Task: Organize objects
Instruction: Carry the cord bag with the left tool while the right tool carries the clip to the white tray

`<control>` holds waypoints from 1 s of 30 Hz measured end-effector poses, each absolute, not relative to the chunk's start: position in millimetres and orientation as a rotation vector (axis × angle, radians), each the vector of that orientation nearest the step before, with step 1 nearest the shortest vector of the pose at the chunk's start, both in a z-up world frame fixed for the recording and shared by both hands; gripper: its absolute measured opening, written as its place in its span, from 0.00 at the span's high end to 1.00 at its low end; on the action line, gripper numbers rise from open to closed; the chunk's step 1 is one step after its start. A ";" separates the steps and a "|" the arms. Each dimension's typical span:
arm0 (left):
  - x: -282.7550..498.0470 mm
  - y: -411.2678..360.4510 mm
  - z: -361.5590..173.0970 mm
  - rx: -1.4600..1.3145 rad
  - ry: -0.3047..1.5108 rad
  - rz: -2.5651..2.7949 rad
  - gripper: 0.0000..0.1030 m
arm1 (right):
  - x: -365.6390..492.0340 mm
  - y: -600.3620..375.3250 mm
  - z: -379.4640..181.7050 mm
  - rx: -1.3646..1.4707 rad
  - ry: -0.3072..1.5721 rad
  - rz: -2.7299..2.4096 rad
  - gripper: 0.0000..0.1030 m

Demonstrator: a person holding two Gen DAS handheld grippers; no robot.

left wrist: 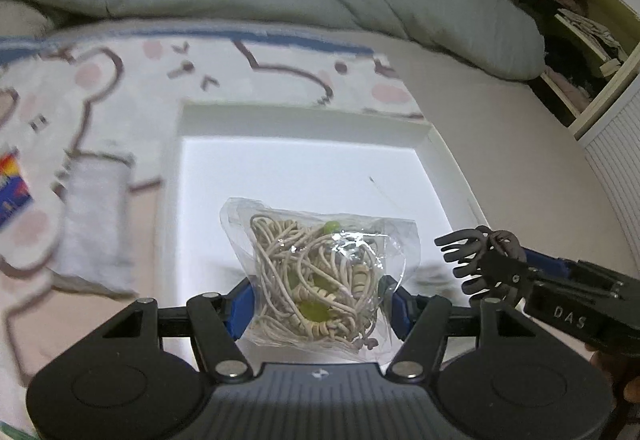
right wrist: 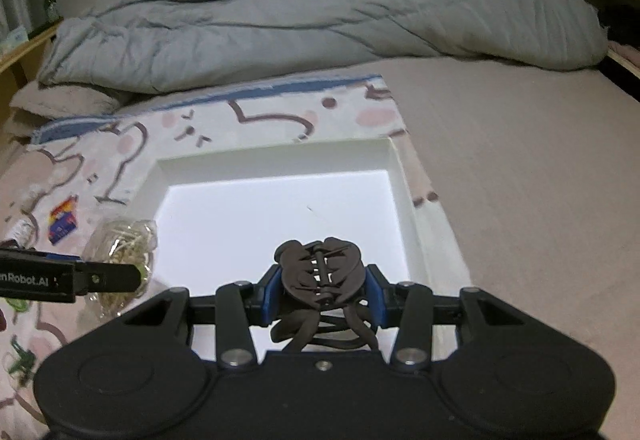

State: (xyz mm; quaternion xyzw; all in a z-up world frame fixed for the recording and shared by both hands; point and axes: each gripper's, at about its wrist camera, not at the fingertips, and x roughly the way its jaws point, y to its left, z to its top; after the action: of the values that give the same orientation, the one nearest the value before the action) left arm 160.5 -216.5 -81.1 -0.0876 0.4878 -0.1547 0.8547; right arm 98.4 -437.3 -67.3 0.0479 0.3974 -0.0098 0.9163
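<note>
While the left gripper (left wrist: 320,304) clamps a bag (left wrist: 320,276) at lower centre over the white box (left wrist: 304,128), the right gripper (right wrist: 320,292) grips a hair claw (right wrist: 320,280).

- The colourful card (left wrist: 12,188) was cut off by the left wrist view's edge.
- The grey cloth (left wrist: 94,228) beside the white box (left wrist: 304,116) was blurred.

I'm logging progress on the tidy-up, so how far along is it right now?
Nothing looks done yet: the white box shows nothing inside. In hand: the left gripper holds a clear bag of cords over the box, and the right gripper holds a dark hair claw clip above it. Left: releasing both, then the colourful card on the blanket.
</note>
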 end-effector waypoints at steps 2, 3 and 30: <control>163.0 -227.4 -91.5 -0.202 1.048 -0.324 0.36 | 97.8 -444.4 -73.6 0.096 0.832 -0.032 0.57; 164.3 -231.5 -95.1 -0.208 1.054 -0.321 0.36 | 98.4 -448.0 -76.7 0.097 0.840 -0.035 0.57; 162.6 -290.8 -125.1 -0.296 1.176 -0.239 0.36 | 101.9 -478.8 -98.0 0.230 0.973 -0.059 0.56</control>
State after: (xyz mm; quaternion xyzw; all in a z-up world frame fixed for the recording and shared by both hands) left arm 162.6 -290.8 -125.1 -0.1385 0.5513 -0.1120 0.8150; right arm 101.8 -478.8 -98.0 0.1101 0.4665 -0.0283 0.8772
